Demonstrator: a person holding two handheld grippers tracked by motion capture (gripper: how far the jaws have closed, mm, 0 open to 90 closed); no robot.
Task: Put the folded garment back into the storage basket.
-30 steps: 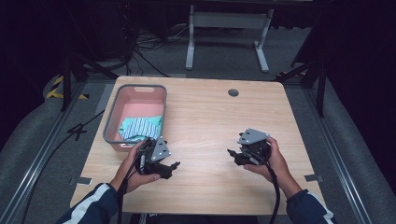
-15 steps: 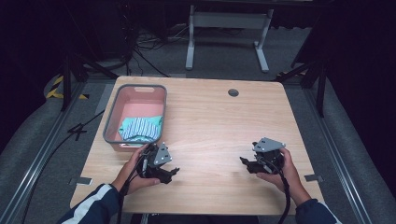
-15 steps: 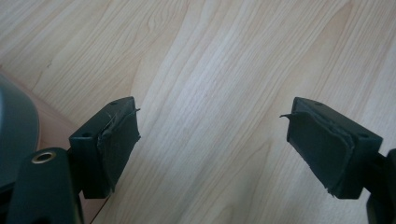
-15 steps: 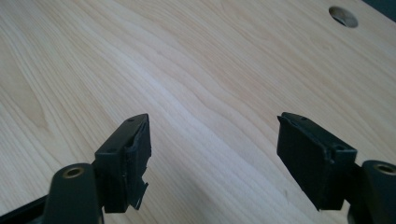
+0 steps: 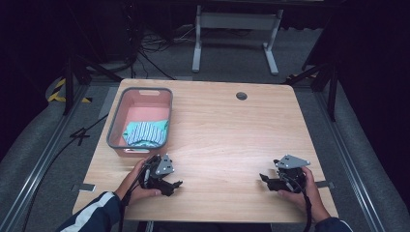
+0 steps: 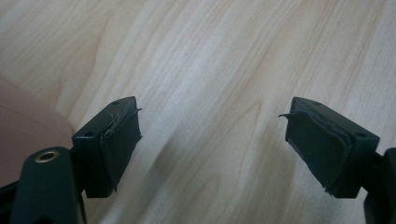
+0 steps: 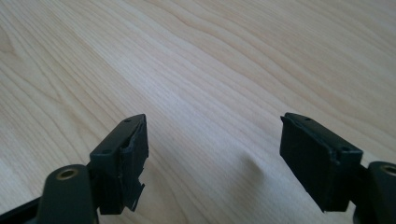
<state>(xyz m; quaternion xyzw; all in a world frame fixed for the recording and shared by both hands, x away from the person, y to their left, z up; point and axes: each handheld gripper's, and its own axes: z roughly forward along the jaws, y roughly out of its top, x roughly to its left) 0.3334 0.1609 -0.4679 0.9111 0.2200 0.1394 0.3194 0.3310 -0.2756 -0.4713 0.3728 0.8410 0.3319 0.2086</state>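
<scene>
the striped cloth (image 5: pixel 145 132) lies folded in the grey-rimmed pink bin (image 5: pixel 116 121), just beyond the left gripper (image 5: pixel 175 185), well apart from the right gripper (image 5: pixel 262 178). both grippers sit low over the bare table (image 5: pixel 227 140), jaws spread, nothing between them; the right's have just been opening. the stowing looks done, little seems left.

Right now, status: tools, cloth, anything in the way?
Left tool open, empty, low over table. Right tool open, empty, jaws just widened. Striped cloth lies in pink bin. Nothing between tools and bin.
</scene>
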